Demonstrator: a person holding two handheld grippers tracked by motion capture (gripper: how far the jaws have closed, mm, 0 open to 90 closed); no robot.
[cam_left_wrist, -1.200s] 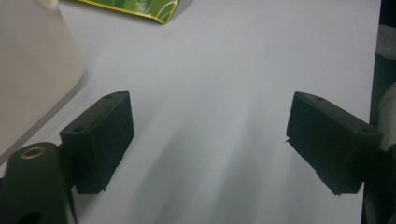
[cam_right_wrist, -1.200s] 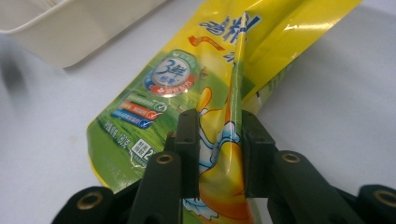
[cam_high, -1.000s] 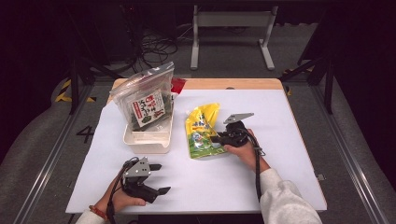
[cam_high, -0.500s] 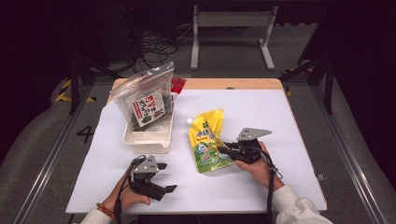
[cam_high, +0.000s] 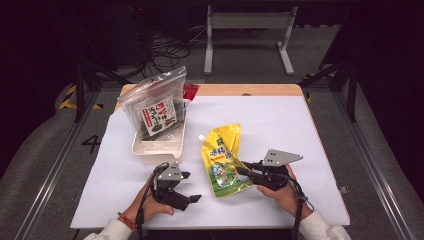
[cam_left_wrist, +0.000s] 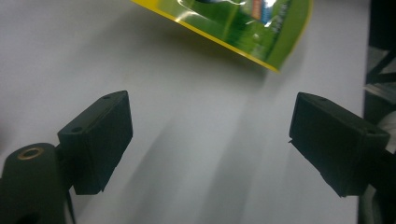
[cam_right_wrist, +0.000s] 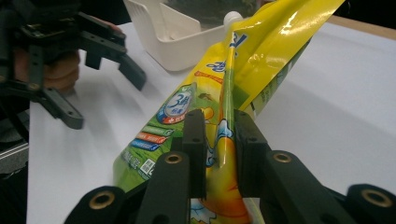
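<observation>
Pouch: the yellow-green spout pouch has been drawn away from the white tub toward the person's edge of the counter; a second ago it lay further back, beside the tub's right wall, and now it sits in front of and right of the tub, spout end pointing back toward it
Right claw: the right claw is pinched on the pouch's lower edge, its jaws narrow with a fold of the film between them
Left claw: the left claw stands wide with nothing in it; it has slid rightward, from well in front of the tub to just in front of it, and the pouch's corner lies just ahead of its jaws
Tub: unmoved, the seaweed bag leaning in it as before
Meaning: the pouch looks to be brought within reach of both hands, so a two-handed grip probably comes next
</observation>
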